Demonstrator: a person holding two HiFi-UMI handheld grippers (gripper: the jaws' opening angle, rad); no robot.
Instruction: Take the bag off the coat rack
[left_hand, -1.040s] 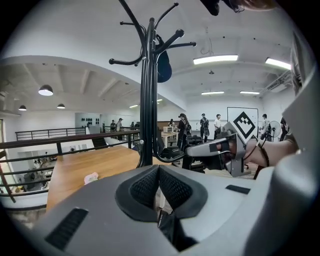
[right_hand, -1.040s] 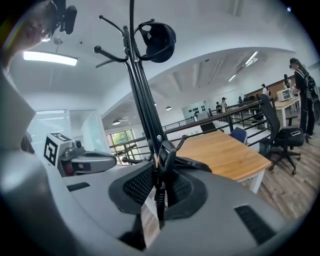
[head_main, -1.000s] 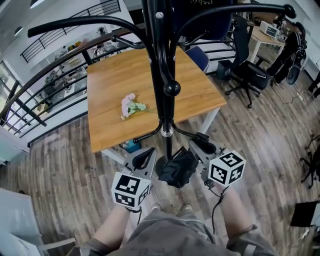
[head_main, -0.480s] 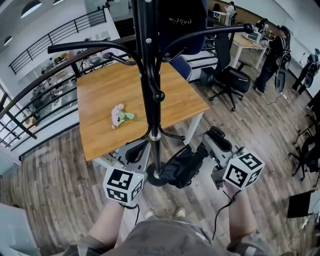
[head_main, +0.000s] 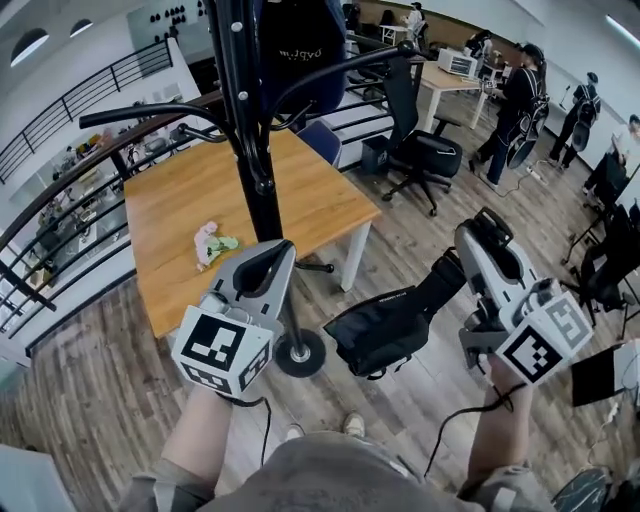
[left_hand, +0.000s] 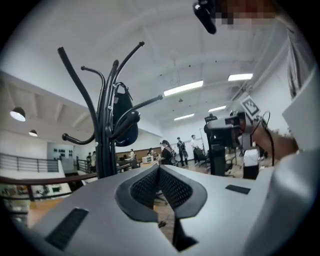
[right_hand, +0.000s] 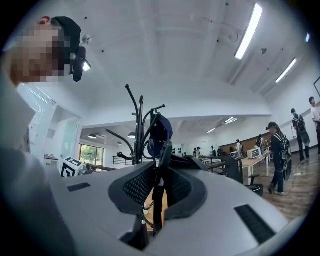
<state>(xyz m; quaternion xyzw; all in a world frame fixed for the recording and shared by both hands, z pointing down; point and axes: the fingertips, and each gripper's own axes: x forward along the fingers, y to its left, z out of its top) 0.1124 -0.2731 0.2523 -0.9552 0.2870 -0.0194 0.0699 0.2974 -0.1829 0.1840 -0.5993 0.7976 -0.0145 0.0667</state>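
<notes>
The black bag (head_main: 385, 328) hung clear of the coat rack (head_main: 248, 120), at the lower centre of the head view, just right of the rack's base (head_main: 300, 353). The right gripper (right_hand: 160, 172) was clamped on its strap (right_hand: 162, 147). The left gripper (left_hand: 159, 169) was closed on nothing. The upper edge cut off the rack's top, and the left gripper hid part of its pole.

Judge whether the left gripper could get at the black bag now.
Probably yes: the black bag hangs from the right gripper in open air beside the left gripper. The coat rack pole close by may need skirting, and the left gripper's jaws are shut.
</notes>
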